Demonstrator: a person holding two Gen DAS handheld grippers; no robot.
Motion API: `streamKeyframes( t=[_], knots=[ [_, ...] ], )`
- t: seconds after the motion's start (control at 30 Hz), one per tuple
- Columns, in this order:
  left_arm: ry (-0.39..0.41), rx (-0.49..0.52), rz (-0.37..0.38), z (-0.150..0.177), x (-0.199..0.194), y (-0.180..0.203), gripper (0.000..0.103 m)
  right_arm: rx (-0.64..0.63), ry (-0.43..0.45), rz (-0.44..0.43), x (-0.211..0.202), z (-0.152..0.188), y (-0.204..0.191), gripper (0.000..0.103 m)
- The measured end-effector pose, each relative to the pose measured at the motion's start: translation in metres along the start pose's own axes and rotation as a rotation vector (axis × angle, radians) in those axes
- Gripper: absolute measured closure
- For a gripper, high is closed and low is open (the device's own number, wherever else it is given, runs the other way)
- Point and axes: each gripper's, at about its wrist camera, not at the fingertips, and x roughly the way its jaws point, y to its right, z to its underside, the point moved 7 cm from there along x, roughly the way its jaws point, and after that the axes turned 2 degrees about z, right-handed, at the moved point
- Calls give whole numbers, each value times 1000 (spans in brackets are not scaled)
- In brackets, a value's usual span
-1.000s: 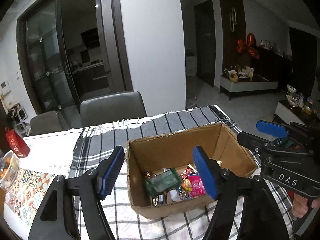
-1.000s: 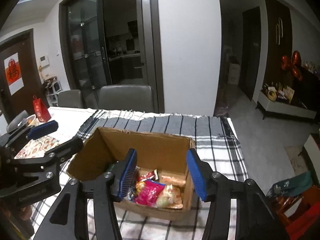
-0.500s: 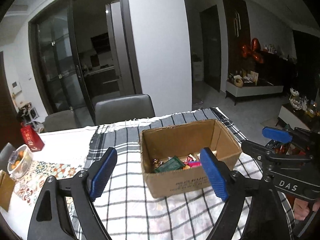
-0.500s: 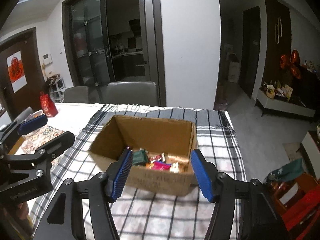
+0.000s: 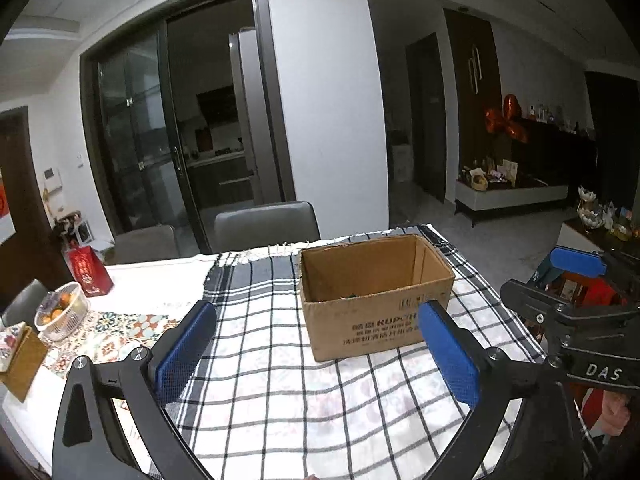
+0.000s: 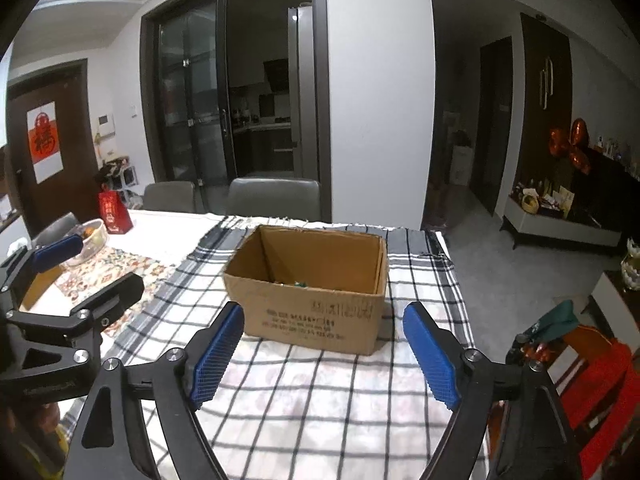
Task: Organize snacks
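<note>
Two grippers hang over the worktop with nothing in either: our left gripper (image 5: 320, 360) has its jaws spread wide and opening, and our right gripper (image 6: 320, 354) is opening too, blue pads clear of everything. The cardboard box (image 5: 372, 296) sits just ahead of both sets of jaws on the checked cloth (image 5: 280, 380), and the snacks (image 6: 298, 283) lie low inside it, only a green scrap showing over the near wall. We judge the packing done or nearly so. To finish well, we should keep both pairs of jaws clear of the box rim, and check that no packet lies loose on the cloth. From the left wrist we see the right gripper off to the right of our jaws, with fingers (image 5: 612, 420) of the hand on it, and a fruit bowl (image 5: 62, 310) far to the left. The right wrist alone shows more of the box's inner far wall.
</note>
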Motion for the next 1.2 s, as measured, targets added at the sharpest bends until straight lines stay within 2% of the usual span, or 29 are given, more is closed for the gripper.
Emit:
streamKeyframes(
  t=[0.43, 0.77, 1.2],
  knots=[
    [48, 6, -28, 36, -58, 8, 0, 11, 90, 41, -67, 37, 0, 16],
    [79, -59, -29, 47, -83, 2, 0, 14, 121, 56, -91, 51, -4, 16],
    [98, -67, -13, 49, -97, 8, 0, 35, 143, 66, -107, 55, -2, 16]
  ],
)
